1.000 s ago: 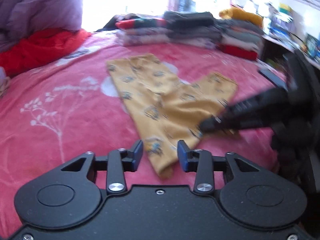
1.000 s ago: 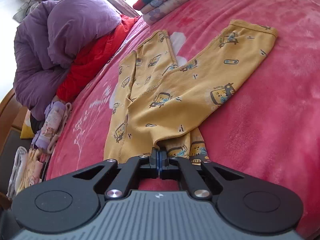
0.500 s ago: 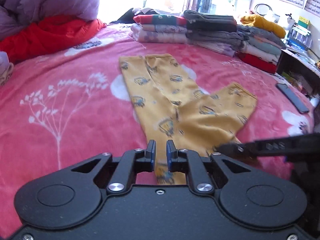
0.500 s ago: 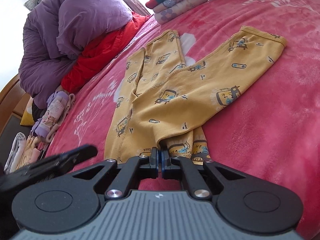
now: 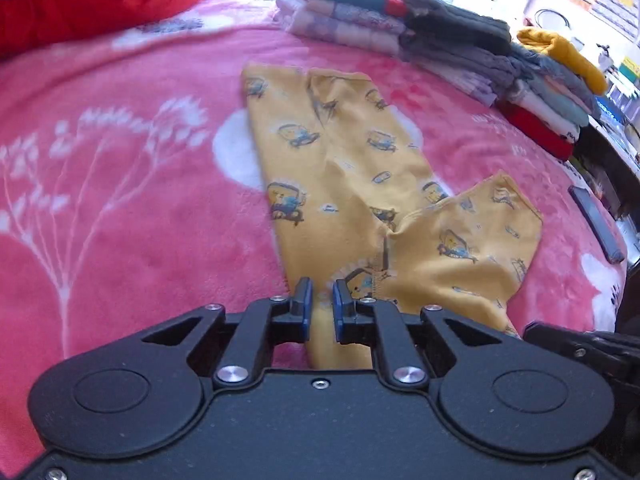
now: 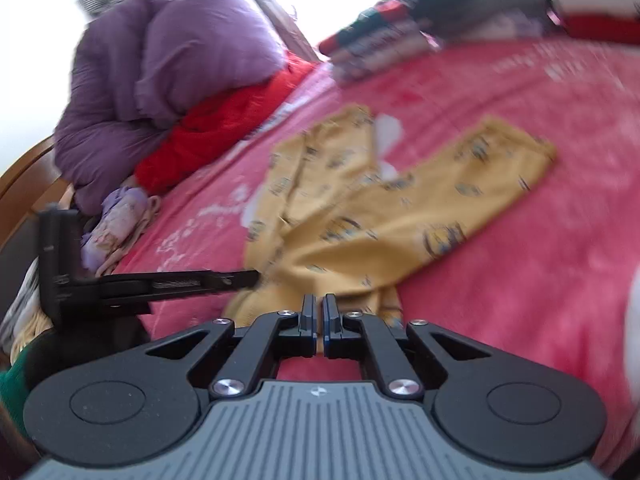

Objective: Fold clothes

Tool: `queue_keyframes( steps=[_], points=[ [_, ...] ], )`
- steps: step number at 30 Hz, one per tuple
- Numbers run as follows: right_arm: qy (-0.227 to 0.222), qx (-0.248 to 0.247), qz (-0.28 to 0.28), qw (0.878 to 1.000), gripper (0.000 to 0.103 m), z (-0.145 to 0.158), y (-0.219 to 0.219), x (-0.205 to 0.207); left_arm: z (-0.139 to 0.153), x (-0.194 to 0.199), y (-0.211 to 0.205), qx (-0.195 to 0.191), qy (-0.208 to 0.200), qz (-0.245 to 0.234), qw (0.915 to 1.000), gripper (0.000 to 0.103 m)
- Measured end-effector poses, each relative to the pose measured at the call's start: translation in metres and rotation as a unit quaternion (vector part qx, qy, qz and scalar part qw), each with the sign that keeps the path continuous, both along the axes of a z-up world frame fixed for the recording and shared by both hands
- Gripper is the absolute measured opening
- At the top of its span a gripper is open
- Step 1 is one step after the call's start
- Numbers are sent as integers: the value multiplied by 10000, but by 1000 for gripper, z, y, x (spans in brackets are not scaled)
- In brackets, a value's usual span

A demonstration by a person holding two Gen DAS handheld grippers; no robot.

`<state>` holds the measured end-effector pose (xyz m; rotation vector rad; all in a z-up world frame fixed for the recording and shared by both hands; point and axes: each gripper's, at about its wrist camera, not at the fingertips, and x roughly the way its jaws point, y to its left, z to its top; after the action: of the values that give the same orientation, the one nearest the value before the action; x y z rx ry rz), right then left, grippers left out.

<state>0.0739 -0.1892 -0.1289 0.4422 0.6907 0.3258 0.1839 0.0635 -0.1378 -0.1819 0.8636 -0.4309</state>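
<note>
Yellow pants (image 5: 360, 184) with a cartoon print lie on the pink blanket (image 5: 120, 200), one leg stretched away and the other bent off to the right. My left gripper (image 5: 320, 308) is shut on the near end of the straight leg, and yellow cloth runs between its blue pads. In the blurred right wrist view, my right gripper (image 6: 319, 318) is shut on the near edge of the yellow pants (image 6: 400, 216). The left gripper's fingers (image 6: 224, 278) reach the cloth from the left. The right gripper's body (image 5: 580, 344) shows at the left wrist view's lower right.
Stacks of folded clothes (image 5: 420, 36) line the far edge of the bed, with a mustard garment (image 5: 560, 52) on top. A dark phone (image 5: 596, 224) lies at the right edge. A purple duvet (image 6: 168, 68), red bedding (image 6: 224, 128) and small folded clothes (image 6: 120, 228) sit at the left.
My left gripper has moved up to the near leg end and gone from open to shut on it. The right gripper stays shut on the pants, and its view is now blurred by motion.
</note>
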Motion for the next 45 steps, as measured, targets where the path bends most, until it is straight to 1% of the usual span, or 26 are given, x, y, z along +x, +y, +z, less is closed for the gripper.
queue_keyframes(
  steps=[2, 4, 7, 9, 10, 11, 12, 13, 15, 17, 19, 22, 24, 26, 28, 29, 30, 31, 32, 33, 34, 36, 38, 40, 42, 45],
  points=[
    [-298, -161, 477, 9983, 7, 5, 19, 5, 14, 0, 15, -586, -92, 224, 9980, 10],
    [-599, -461, 930, 9928, 7, 8, 45, 10, 24, 1, 23, -842, -239, 341, 9956, 10],
    [-903, -1019, 1512, 9791, 7, 2, 86, 17, 18, 11, 23, -1134, -27, 272, 9932, 10],
    [-697, -1309, 1880, 9709, 8, -13, 103, 19, 11, 16, 12, -838, 147, 126, 9963, 10],
    [-549, -1467, 2091, 9653, 9, -22, 110, 20, 4, 19, 10, -639, 233, 181, 9975, 10],
    [-572, -1544, 2170, 9622, 9, -24, 112, 17, -1, 22, 9, -494, 297, 258, 9980, 10],
    [-593, -1628, 2250, 9588, 9, -25, 113, 14, -4, 25, 15, -547, 297, 407, 9972, 6],
    [-611, -1746, 2339, 9545, 9, -22, 115, 12, -4, 27, 22, -727, 260, 572, 9954, 6],
    [-799, -1884, 2377, 9495, 9, -16, 116, 6, 6, 24, 27, -900, 11, 548, 9944, 8],
    [-880, -1937, 2407, 9470, 9, -19, 117, 1, 9, 22, 21, -932, -119, 323, 9951, 8],
    [-898, -1993, 2457, 9444, 9, -23, 118, -1, 9, 22, 11, -856, -156, 97, 9962, 11],
    [-846, -1938, 2525, 9442, 9, -15, 115, -4, 4, 27, -3, -360, -202, 78, 9991, 12],
    [-785, -1923, 2597, 9431, 9, -10, 110, -7, 15, 27, -2, -564, -466, 47, 9973, 12],
    [-594, -1726, 2631, 9474, 9, -5, 100, -9, 17, 33, -7, -500, -493, 8, 9975, 15],
    [-215, -1085, 2351, 9657, 9, 0, 72, -4, 5, 41, -18, -103, -213, -70, 9997, 18],
    [-21, -715, 2146, 9741, 10, 2, 55, 0, 4, 39, -23, 53, -259, -73, 9996, 18],
    [145, -382, 1905, 9808, 12, 5, 37, 4, 10, 34, -26, 112, -415, -81, 9990, 18],
    [154, -274, 1488, 9884, 20, 8, 12, 9, 18, 27, -29, 195, -620, -176, 9977, 19],
    [163, -165, 1068, 9940, 29, 11, -12, 14, 27, 17, -33, 353, -868, -320, 9951, 25],
    [171, -55, 646, 9977, 32, 14, -37, 19, 34, 7, -37, 524, -1097, -455, 9915, 34],
    [179, 33, 218, 9996, 36, 16, -62, 24, 38, -4, -42, 699, -1254, -558, 9881, 36],
    [198, -25, -680, 9975, 42, 11, -108, 33, 38, -24, -50, 879, -1336, -795, 9839, 38],
    [310, 37, -1203, 9922, 51, 0, -140, 45, 36, -44, -61, 1076, -1364, -1068, 9790, 38],
    [565, 240, -1462, 9873, 52, -16, -162, 57, 35, -61, -74, 1392, -1470, -1337, 9701, 38],
    [650, 684, -1573, 9830, 52, -31, -177, 58, 33, -73, -83, 1619, -1548, -1570, 9618, 38],
    [556, 847, -1421, 9846, 54, -35, -172, 62, 23, -92, -86, 1970, -1571, -1804, 9508, 38]
  ],
)
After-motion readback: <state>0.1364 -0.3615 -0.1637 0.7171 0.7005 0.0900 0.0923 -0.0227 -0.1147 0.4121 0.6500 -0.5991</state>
